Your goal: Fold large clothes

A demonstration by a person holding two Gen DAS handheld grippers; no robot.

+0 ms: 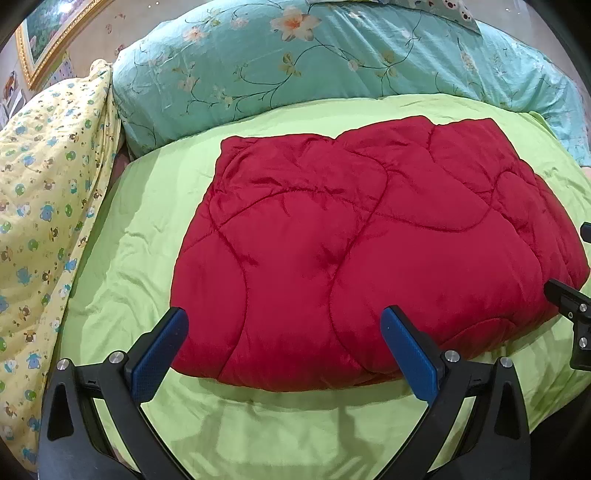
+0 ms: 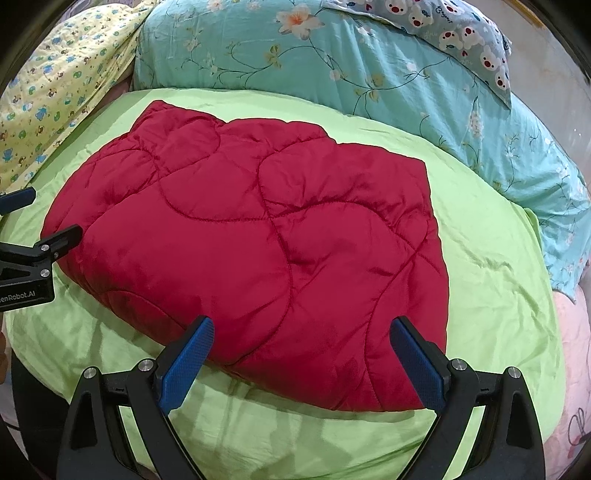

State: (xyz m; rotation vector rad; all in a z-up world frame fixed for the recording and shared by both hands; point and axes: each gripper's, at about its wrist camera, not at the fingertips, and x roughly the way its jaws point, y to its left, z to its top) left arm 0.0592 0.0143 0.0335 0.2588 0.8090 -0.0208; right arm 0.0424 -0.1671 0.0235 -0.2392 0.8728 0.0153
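A red quilted padded garment (image 1: 369,240) lies folded into a rough rectangle on the lime-green sheet (image 1: 147,229). It also shows in the right wrist view (image 2: 258,251). My left gripper (image 1: 284,317) is open and empty, hovering above the garment's near edge, with its blue pads (image 1: 159,350) apart. My right gripper (image 2: 303,328) is open and empty too, above the garment's near edge toward its right side. The right gripper shows at the right rim of the left wrist view (image 1: 576,317), and the left gripper (image 2: 33,221) at the left rim of the right wrist view.
A teal floral duvet (image 1: 314,62) is heaped along the far side. A yellow cartoon-print blanket (image 1: 48,206) lies at the left. A grey bear-print pillow (image 2: 450,33) sits at the back right, and pink bedding (image 2: 572,350) at the right edge.
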